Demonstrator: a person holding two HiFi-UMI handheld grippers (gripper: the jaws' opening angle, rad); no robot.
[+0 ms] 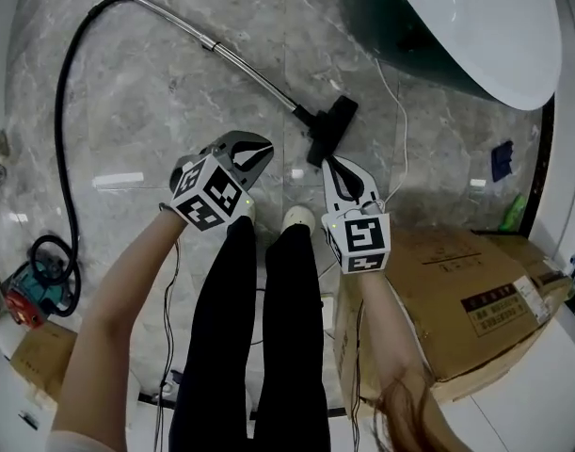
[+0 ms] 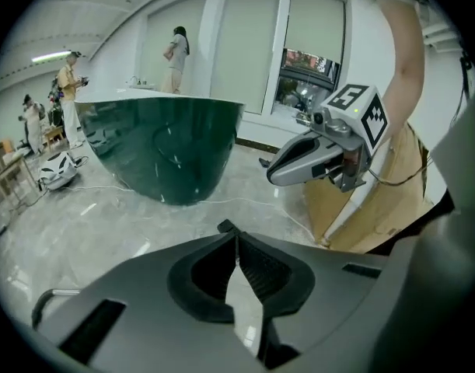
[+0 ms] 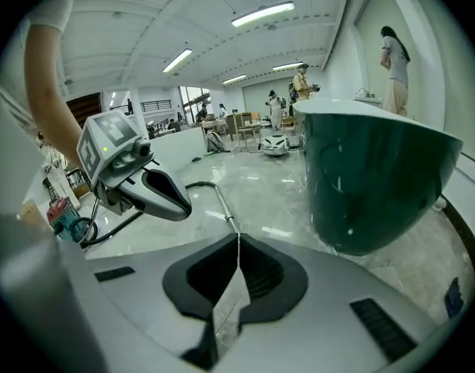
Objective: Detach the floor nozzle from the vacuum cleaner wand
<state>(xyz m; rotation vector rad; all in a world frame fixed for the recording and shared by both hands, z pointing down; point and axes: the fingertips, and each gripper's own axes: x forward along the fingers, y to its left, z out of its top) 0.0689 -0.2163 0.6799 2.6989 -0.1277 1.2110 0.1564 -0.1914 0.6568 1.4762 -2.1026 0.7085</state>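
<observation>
A black floor nozzle [image 1: 330,129] lies on the marble floor, joined to a metal wand [image 1: 226,56] that runs up-left into a black hose [image 1: 66,139]. My left gripper [image 1: 256,146] hovers to the left of the nozzle, shut and empty. Just below the nozzle my right gripper [image 1: 338,167] is also shut and empty. In the right gripper view the wand [image 3: 220,201] shows beyond the closed jaws, with the left gripper [image 3: 136,179] at the left. The left gripper view shows the right gripper [image 2: 323,150] and not the nozzle.
A large dark green tub with a white rim [image 1: 475,26] stands at the upper right. An open cardboard box [image 1: 456,295] sits at the right. The vacuum body [image 1: 28,285] lies at the left. A thin white cable [image 1: 400,130] runs on the floor near the nozzle. People stand far off.
</observation>
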